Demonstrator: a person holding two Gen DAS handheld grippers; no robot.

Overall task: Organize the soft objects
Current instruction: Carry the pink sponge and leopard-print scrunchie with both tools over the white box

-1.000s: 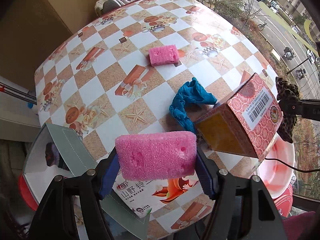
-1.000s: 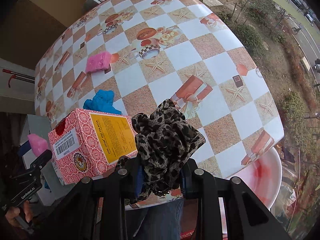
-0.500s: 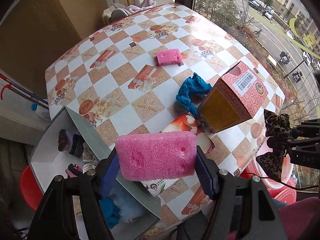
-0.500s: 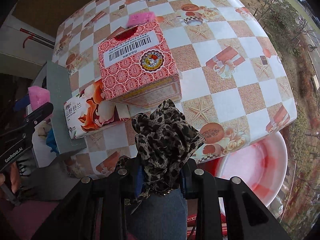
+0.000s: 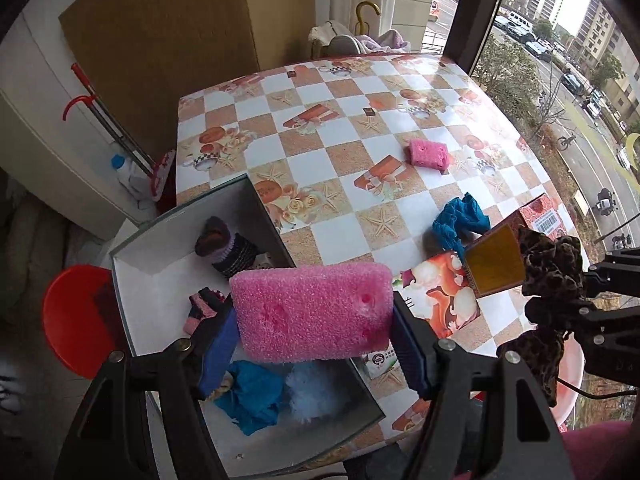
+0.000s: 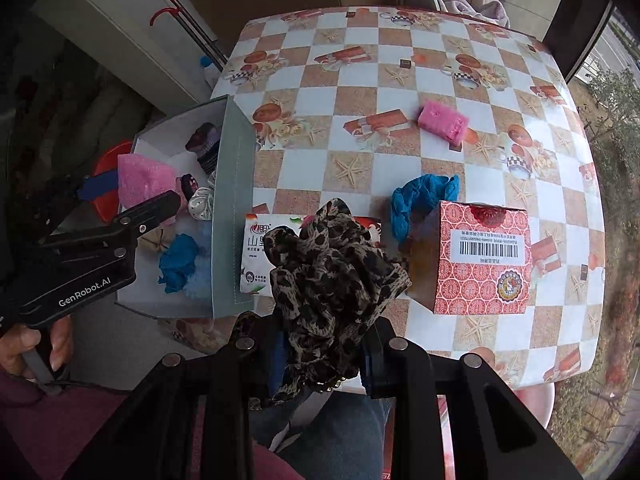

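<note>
While the left gripper [image 5: 312, 344] clamps a big pink sponge [image 5: 312, 312] between its blue pads, that sponge hangs above the open grey bin [image 5: 256, 216] beside the table [image 5: 340, 128]. Inside the bin lie a blue cloth [image 5: 252, 400], a pale fluffy ball [image 5: 316, 396] and some dark knitted pieces [image 5: 228, 248]. The right gripper [image 6: 324, 356] is clenched on a leopard scrunchie [image 6: 328, 276], held over the table's near edge. On the table, a small pink sponge [image 6: 442, 122] lies well apart from a blue rag [image 6: 420, 196], which touches a red box [image 6: 480, 260]; a printed packet [image 6: 256, 256] sits just beside the bin wall.
</note>
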